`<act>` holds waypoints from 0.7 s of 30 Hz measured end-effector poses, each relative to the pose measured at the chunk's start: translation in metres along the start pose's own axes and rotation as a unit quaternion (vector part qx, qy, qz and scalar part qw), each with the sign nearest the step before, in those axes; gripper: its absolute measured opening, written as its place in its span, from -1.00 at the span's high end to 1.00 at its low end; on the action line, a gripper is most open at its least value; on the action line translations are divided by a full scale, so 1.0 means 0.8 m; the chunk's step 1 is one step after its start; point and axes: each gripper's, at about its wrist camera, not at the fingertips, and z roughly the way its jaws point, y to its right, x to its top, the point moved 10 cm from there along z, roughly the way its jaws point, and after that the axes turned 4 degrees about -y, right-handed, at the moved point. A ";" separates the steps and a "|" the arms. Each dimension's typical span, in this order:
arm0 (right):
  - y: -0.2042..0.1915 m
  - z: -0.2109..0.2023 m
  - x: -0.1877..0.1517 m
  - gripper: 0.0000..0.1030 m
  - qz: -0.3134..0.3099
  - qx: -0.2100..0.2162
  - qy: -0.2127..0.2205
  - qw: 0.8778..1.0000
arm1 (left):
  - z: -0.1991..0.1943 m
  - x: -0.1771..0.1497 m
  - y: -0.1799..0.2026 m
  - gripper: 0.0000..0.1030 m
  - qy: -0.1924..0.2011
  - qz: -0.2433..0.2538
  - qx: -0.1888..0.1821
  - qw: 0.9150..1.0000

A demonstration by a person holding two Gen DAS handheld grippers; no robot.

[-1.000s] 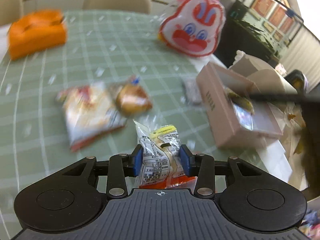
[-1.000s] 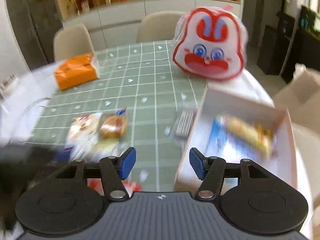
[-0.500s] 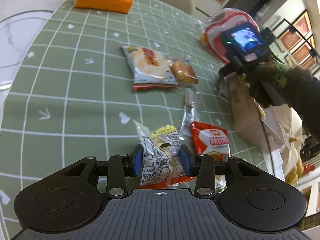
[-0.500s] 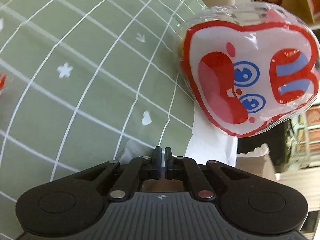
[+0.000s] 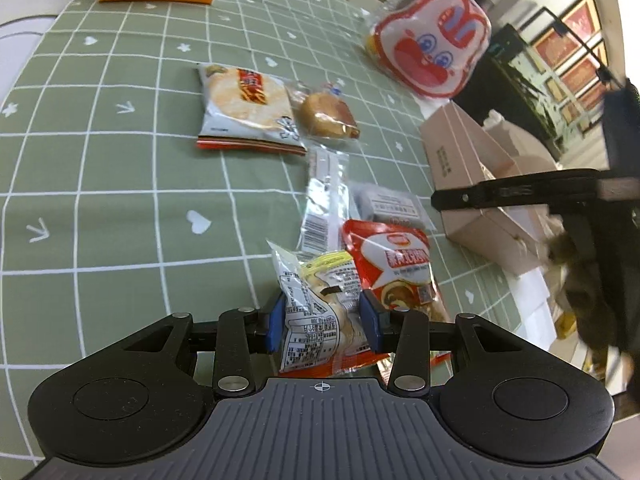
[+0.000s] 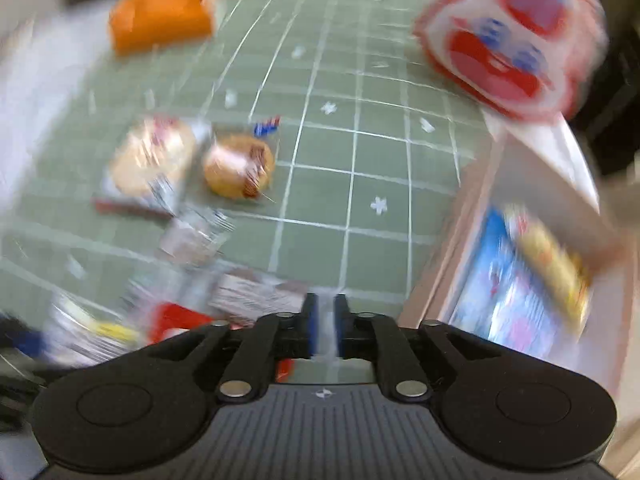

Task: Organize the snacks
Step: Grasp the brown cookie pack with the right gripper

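Both tools were built alike. The left gripper [image 5: 323,317] had a black matte body with a ribbed grey plate, a small crosshair mark, two round raised discs, silver rivets on its black link arms and blue pads [image 5: 275,322]. The right gripper [image 6: 325,332] showed the same black frame, rivets and blue pads.
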 end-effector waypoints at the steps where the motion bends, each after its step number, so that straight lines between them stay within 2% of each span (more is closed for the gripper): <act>1: 0.004 -0.001 -0.009 0.23 0.046 0.021 0.002 0.999 | 0.000 0.000 0.002 0.14 0.000 0.005 0.004 1.000; 3: 0.000 0.004 -0.028 0.15 0.124 0.061 -0.005 0.990 | -0.003 -0.001 0.006 0.14 0.000 0.014 0.008 1.000; 5: 0.007 0.024 -0.034 0.14 0.168 0.067 -0.019 0.983 | -0.010 -0.002 0.009 0.14 0.001 0.019 0.009 1.000; 6: 0.009 0.031 -0.035 0.13 0.183 0.062 -0.022 0.981 | -0.013 -0.002 0.010 0.14 0.002 0.021 0.010 1.000; 8: 0.007 0.037 -0.023 -0.05 0.203 0.069 -0.012 0.977 | -0.019 -0.003 0.011 0.14 0.006 0.022 0.016 1.000; 11: -0.006 0.054 -0.007 -0.12 0.218 0.071 -0.011 0.973 | -0.027 -0.004 0.012 0.14 0.011 0.022 0.021 0.999; 13: -0.014 0.057 0.010 -0.32 0.208 0.050 0.006 0.977 | -0.033 -0.005 0.013 0.14 0.015 0.024 0.028 0.999; 18: -0.030 0.078 0.047 -0.35 0.142 -0.046 0.050 0.987 | -0.039 -0.009 0.012 0.14 0.017 0.022 0.041 0.999; 20: -0.036 0.080 0.051 -0.32 0.101 -0.077 0.049 0.991 | -0.041 -0.012 0.012 0.14 0.017 0.020 0.042 0.999; 21: -0.040 0.077 0.051 -0.12 0.088 -0.072 0.053 0.992 | -0.041 -0.013 0.012 0.14 0.017 0.020 0.043 0.999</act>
